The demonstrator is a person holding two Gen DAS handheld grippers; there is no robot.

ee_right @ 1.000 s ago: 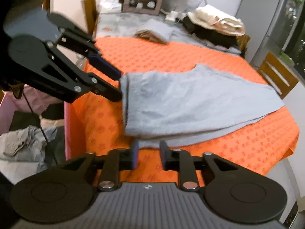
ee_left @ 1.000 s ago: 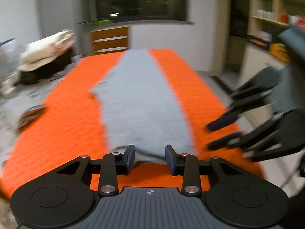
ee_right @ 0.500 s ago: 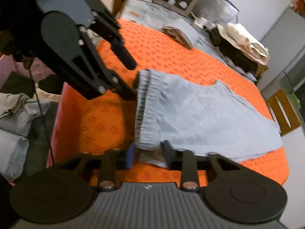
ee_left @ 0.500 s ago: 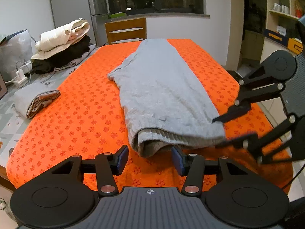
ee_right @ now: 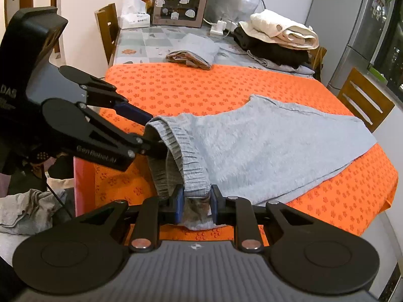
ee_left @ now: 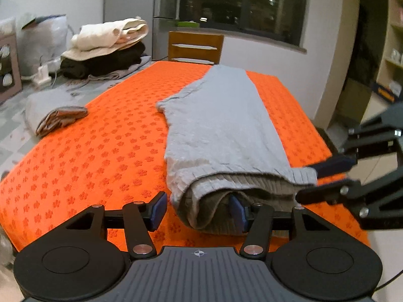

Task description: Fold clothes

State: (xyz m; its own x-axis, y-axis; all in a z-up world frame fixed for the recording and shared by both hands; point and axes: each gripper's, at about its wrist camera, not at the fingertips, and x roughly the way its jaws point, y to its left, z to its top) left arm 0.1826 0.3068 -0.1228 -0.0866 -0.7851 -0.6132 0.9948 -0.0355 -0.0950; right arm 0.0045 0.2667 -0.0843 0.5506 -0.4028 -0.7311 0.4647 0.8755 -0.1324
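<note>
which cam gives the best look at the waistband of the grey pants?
Right wrist view. The ribbed waistband runs across the frame, open end visible, with the right gripper closing on its near corner. The left wrist view shows the waistband only edge-on, bunched, partly behind the left gripper, whose jaws are opening.

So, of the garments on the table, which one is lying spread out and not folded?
The grey trousers on the orange cloth. The cream garment, the black one and the small grey bundle are folded.

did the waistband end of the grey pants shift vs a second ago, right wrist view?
Yes. The waistband of the grey pants has lifted off the orange mat and bunched toward the near edge, now between the right tool's closing pads.
</note>
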